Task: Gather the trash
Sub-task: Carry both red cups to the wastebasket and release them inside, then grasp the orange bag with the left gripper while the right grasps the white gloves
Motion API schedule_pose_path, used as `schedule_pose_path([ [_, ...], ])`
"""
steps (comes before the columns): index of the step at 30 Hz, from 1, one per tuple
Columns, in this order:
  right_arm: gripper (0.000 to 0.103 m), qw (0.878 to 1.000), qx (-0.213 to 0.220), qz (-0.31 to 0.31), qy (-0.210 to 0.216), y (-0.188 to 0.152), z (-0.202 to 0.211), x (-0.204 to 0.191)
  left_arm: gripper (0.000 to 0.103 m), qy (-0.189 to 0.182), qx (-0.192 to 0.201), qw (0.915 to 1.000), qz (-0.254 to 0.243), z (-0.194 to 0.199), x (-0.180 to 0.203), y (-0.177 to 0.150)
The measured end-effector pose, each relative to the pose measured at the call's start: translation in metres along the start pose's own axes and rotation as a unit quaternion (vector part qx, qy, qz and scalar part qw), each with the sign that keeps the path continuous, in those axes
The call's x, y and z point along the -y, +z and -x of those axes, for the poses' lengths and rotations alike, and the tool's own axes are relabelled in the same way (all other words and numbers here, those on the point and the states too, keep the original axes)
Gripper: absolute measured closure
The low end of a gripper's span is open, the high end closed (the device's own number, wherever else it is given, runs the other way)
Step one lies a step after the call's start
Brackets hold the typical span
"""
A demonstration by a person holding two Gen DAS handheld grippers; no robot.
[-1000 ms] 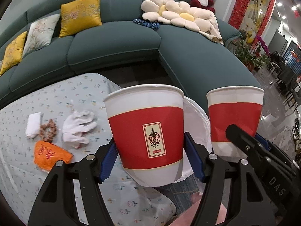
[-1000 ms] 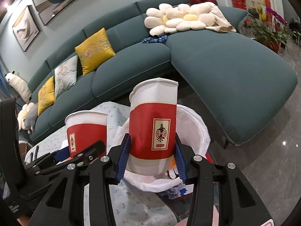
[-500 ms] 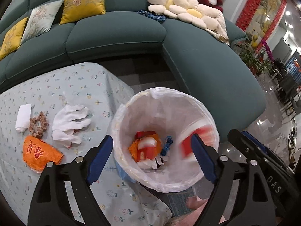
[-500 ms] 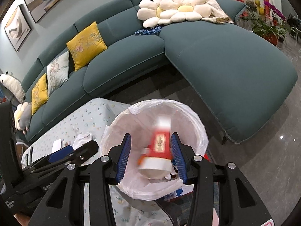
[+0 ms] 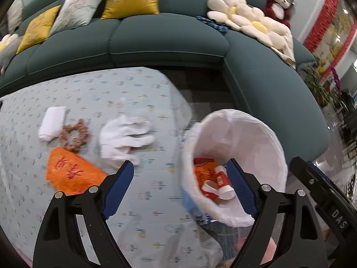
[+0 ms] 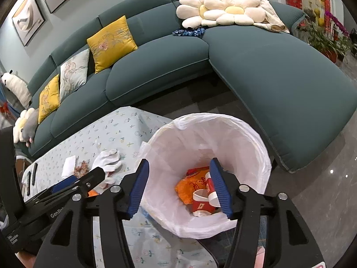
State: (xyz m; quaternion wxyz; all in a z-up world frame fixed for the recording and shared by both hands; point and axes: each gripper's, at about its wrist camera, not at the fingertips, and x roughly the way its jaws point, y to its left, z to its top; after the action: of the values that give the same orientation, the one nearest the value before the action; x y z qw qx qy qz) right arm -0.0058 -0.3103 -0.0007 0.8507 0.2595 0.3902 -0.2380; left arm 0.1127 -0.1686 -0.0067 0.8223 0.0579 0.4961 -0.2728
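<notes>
Both tools, left [image 5: 179, 186] and right [image 6: 179, 188], gape empty; the right is opening. Near right, cups [image 6: 204, 202] lie in the bin [image 6: 250, 143]. A sofa [image 6: 160, 62] curves beyond the table [image 5: 133, 93].

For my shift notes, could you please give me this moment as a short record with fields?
bin: white-lined trash bin beside the table
in bin: two red paper cups, orange bag
on table: white gloves, orange packet, scrunchie, folded white cloth
left gripper: open, empty
right gripper: jaws opening, nothing between them, above the bin
</notes>
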Motion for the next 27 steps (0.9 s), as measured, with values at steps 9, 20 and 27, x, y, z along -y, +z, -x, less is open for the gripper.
schedule_pose_path([
  [9, 0.043, 0.999, -0.017, 0.032, 0.014, -0.019, -0.007, -0.051, 0.022, 0.05, 0.0, 0.9972, 0.056, 0.006, -0.071, -0.013],
  [20, 0.042, 0.995, -0.055, 0.073, 0.034, -0.042, -0.039, -0.112, 0.017, 0.097, -0.036, 0.9824, 0.155, -0.007, -0.161, -0.032],
  [27, 0.042, 0.992, -0.074, 0.09, 0.042, -0.046, -0.065, -0.145, 0.016, 0.094, -0.064, 0.9712, 0.21, -0.025, -0.193, -0.033],
])
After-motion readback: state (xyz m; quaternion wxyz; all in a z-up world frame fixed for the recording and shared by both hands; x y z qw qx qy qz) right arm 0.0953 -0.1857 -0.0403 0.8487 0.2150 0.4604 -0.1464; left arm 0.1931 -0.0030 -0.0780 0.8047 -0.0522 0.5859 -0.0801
